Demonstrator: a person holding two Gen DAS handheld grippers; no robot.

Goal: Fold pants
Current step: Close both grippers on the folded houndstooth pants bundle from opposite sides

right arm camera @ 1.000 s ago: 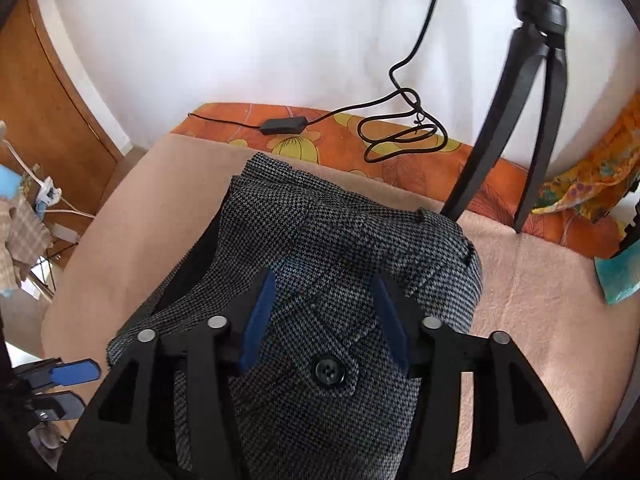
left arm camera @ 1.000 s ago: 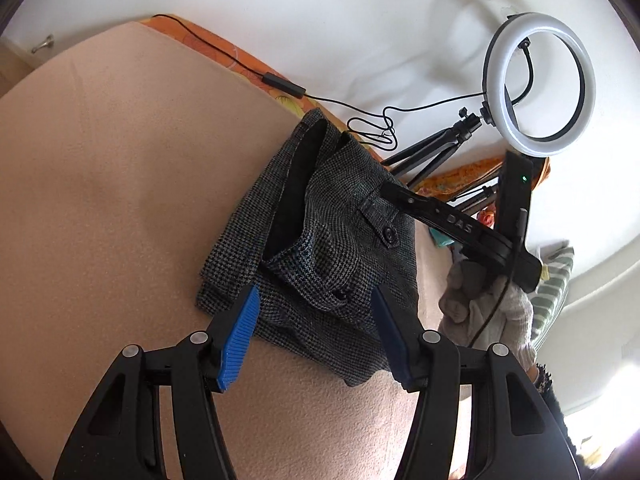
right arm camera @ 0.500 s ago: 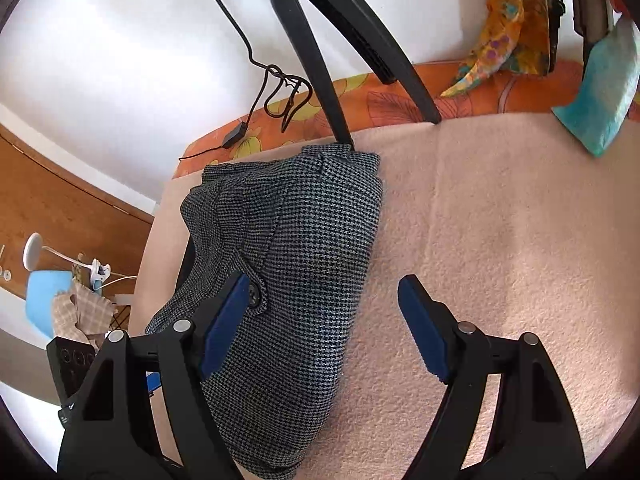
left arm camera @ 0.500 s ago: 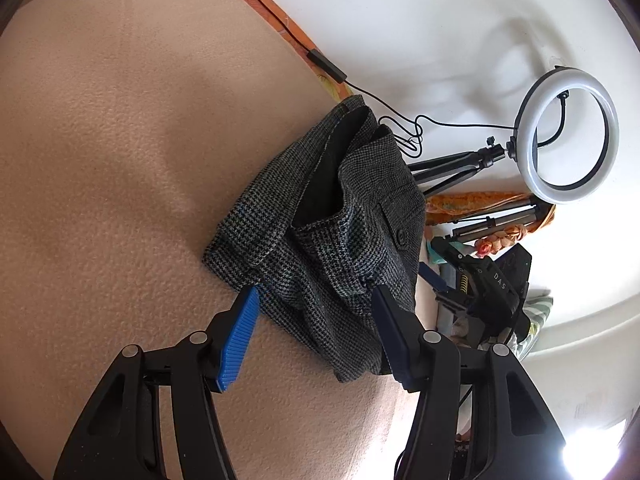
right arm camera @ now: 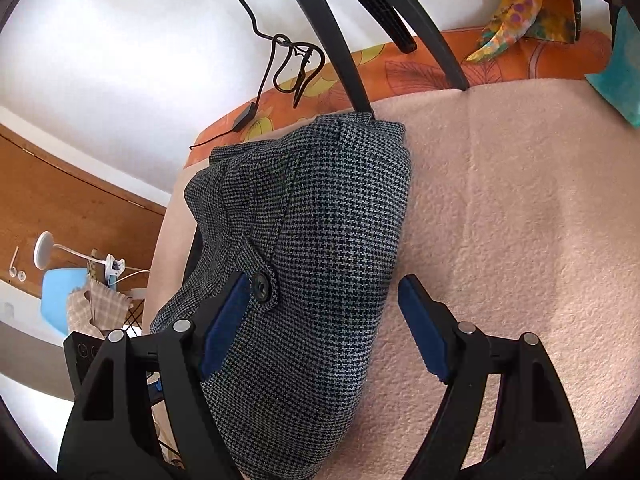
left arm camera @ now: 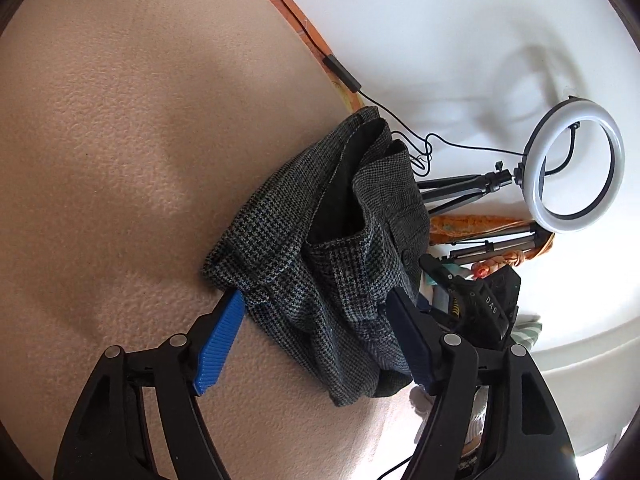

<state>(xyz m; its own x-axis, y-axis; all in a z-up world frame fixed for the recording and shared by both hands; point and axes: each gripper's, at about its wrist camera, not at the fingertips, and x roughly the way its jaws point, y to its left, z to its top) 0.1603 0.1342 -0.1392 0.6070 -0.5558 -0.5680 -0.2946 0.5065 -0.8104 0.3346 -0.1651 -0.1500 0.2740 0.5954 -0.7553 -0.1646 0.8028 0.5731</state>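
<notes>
The grey houndstooth pants (left arm camera: pixel 320 248) lie folded in a thick bundle on the beige blanket (left arm camera: pixel 100 160), with the dark lining showing in an opening on top. My left gripper (left arm camera: pixel 316 332) is open, its blue fingers either side of the bundle's near edge. In the right wrist view the pants (right arm camera: pixel 320 260) show a buttoned tab. My right gripper (right arm camera: pixel 324 320) is open over the bundle, its left finger resting on the cloth and its right finger above the blanket (right arm camera: pixel 520 220).
A ring light (left arm camera: pixel 572 164) on a tripod stands at the far side by the white wall, its black legs (right arm camera: pixel 344 40) touching the bundle's far end. A black cable (left arm camera: pixel 344 72) runs along the orange sheet edge (right arm camera: pixel 420 68). A wooden door (right arm camera: pixel 60 208) is at left.
My right gripper has opened wide, let go of the pants and swung to the bundle's right side. My left gripper has stayed open and drawn closer to the bundle's near edge.
</notes>
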